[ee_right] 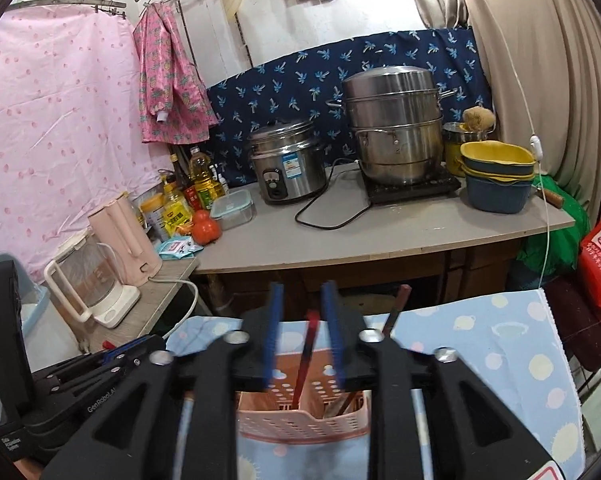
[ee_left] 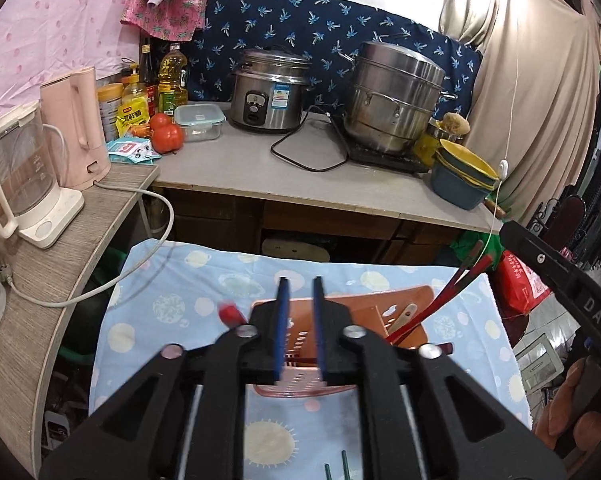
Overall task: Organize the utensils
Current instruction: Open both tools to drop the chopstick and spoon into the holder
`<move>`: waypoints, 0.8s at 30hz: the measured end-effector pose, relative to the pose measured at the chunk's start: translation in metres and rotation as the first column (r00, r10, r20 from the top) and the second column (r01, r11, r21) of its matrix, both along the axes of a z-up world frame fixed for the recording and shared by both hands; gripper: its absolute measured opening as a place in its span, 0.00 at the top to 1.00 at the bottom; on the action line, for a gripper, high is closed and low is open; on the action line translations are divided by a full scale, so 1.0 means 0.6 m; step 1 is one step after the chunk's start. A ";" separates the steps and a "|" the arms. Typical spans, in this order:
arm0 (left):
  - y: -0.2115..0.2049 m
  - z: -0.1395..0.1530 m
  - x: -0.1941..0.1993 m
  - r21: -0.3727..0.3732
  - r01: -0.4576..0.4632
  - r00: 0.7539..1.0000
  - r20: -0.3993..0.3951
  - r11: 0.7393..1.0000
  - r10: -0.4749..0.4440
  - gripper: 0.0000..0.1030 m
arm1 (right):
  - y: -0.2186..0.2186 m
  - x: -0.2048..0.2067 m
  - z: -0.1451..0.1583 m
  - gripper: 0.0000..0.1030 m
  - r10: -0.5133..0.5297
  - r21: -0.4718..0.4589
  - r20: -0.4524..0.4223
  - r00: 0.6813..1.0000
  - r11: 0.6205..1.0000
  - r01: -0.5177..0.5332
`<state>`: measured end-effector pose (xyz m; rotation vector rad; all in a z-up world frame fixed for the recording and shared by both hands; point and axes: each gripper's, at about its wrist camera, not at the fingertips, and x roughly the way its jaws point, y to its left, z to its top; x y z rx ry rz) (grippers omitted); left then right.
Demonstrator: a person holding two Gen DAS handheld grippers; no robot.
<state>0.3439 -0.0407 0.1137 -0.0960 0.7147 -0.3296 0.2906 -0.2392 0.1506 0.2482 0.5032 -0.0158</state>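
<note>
A pink perforated utensil holder (ee_left: 300, 384) stands on the blue dotted cloth (ee_left: 172, 312), right under both grippers. In the left wrist view my left gripper (ee_left: 301, 284) is open over the holder with nothing between its blue pads. Red chopsticks (ee_left: 456, 284) lean out of the holder to the right, beside a pale wooden utensil (ee_left: 404, 316). A blurred red tip (ee_left: 229, 314) shows left of the fingers. My right gripper (ee_right: 303, 290) is open above the holder (ee_right: 300, 424). A red chopstick (ee_right: 306, 356) stands in the gap, clear of the pads. A darker chopstick (ee_right: 396, 308) leans to the right.
Behind the cloth is a grey counter (ee_left: 260, 176) with a rice cooker (ee_left: 268, 92), a steel steamer pot (ee_left: 396, 100) and stacked bowls (ee_left: 464, 176). Two kettles (ee_left: 76, 120) and a cord sit on the left shelf. Two green sticks (ee_left: 336, 468) lie near the cloth's front.
</note>
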 end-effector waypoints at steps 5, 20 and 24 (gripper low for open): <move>0.003 0.009 -0.013 0.018 -0.024 0.999 0.034 1.000 0.023 0.63 | -0.005 -0.020 0.001 0.64 -0.011 -0.009 0.013 1.000 1.000 0.012; 0.026 0.051 -0.096 0.002 -0.016 0.997 0.076 1.000 0.016 0.63 | 0.008 -0.113 0.019 0.64 -0.003 -0.041 0.010 1.000 0.999 0.004; 0.028 0.058 -0.131 0.004 -0.005 0.996 0.085 1.000 0.005 0.63 | 0.016 -0.148 0.021 0.64 0.004 -0.051 0.008 1.000 0.999 -0.004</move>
